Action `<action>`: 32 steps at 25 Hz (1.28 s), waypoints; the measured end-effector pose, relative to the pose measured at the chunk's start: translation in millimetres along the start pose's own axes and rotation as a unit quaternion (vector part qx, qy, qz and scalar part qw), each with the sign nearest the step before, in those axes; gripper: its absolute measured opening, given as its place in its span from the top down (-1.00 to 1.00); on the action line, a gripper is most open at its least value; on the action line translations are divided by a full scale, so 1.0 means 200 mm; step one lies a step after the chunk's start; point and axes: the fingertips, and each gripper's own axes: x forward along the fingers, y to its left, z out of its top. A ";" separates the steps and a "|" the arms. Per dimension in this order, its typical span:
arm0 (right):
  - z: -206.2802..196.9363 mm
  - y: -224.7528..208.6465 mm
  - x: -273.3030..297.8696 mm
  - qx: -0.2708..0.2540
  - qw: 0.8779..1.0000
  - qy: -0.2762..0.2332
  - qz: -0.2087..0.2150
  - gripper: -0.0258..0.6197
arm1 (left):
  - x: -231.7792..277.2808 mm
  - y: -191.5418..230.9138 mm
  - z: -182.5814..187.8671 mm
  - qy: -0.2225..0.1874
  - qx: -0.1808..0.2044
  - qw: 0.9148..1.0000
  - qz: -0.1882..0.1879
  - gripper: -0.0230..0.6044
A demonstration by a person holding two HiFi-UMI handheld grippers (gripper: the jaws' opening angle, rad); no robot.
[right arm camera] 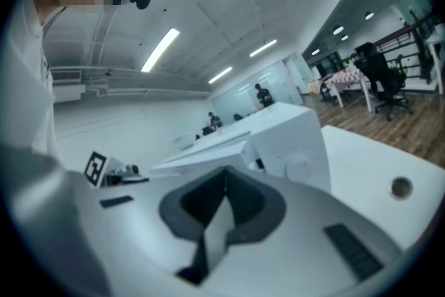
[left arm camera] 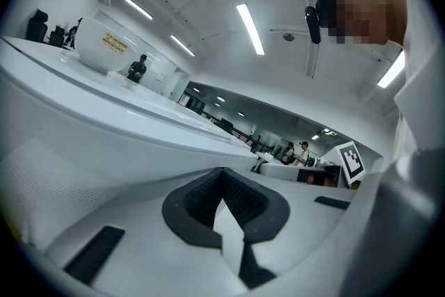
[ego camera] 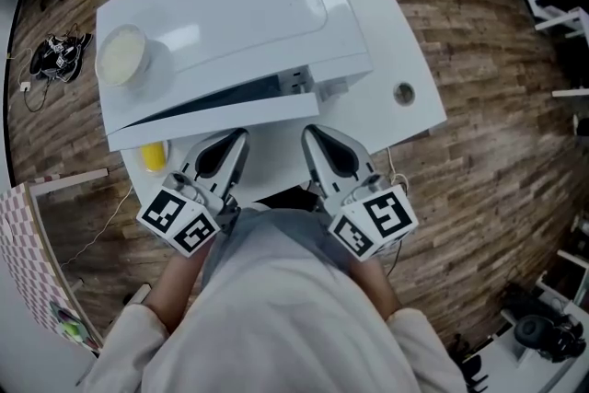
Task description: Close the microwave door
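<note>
Head view shows a white table [ego camera: 414, 60] carrying a white microwave [ego camera: 239, 5] straight ahead of both tongs. Its door [ego camera: 212, 110] stands ajar, with a dark wedge of gap widening toward the right. A pale bowl [ego camera: 122, 55] sits on the microwave's top, ahead-left; the left tongs [ego camera: 241, 138] and right tongs [ego camera: 309, 133] are each pressed together and empty, tips near the door's front.
</note>
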 end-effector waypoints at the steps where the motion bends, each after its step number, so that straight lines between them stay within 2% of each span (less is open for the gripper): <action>1: 0.00 0.00 0.01 0.000 1.000 0.001 0.001 0.85 | 0.00 0.00 0.00 -0.002 -0.001 1.000 0.002 0.88; 13: 0.04 0.00 0.07 -0.009 1.000 0.003 0.006 0.85 | -0.01 0.05 0.04 -0.015 -0.013 1.000 0.011 0.88; 32: 0.09 -0.04 0.15 -0.010 1.000 -0.005 -0.018 0.85 | 0.00 0.08 0.06 -0.022 -0.032 0.999 0.010 0.88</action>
